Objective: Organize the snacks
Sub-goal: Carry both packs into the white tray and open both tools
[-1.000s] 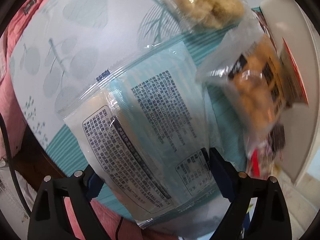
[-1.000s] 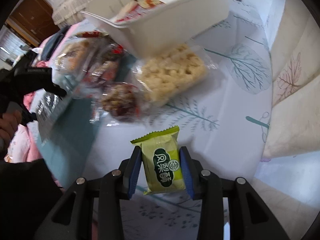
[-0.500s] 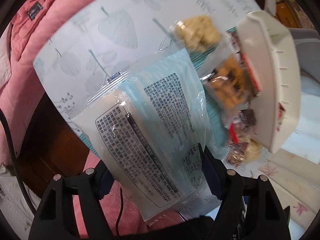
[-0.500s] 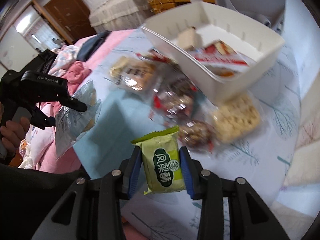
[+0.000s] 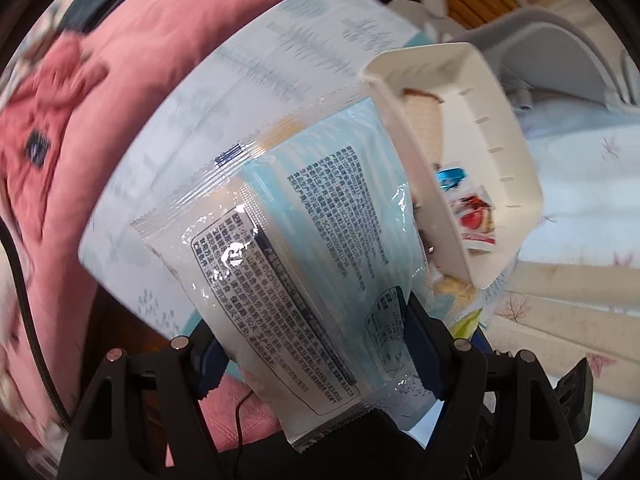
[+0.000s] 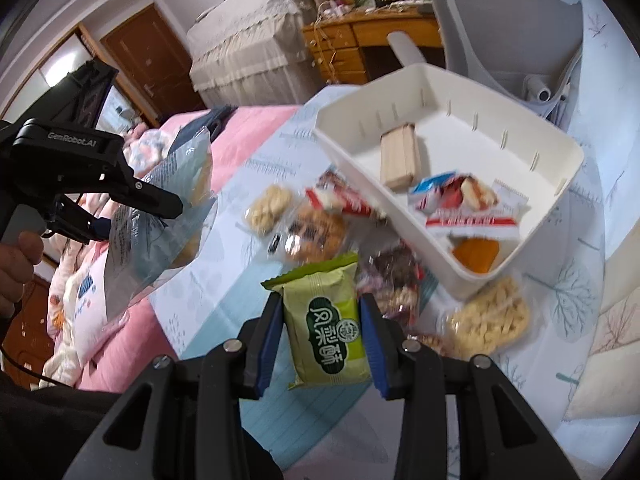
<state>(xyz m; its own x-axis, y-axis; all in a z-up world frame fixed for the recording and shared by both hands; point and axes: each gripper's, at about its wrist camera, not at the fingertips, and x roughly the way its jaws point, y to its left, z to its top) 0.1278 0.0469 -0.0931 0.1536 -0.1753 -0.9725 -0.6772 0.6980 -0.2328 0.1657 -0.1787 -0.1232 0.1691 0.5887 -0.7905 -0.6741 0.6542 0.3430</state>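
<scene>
My left gripper is shut on a large pale blue and white snack bag and holds it in the air, left of the white bin. The same gripper and bag show at the left of the right wrist view. My right gripper is shut on a small green snack packet, held above the table short of the bin. The bin holds a wafer block and red and white packets.
Several loose snack packs lie on the leaf-print tablecloth beside the bin, with a pale puffed snack pack at its near right. A pink bed is at the left. A grey chair stands behind the bin.
Both grippers have risen with their packets. The left one has swung towards the bin, so the bin's inside now shows. The right one has pulled back, higher above the table.
</scene>
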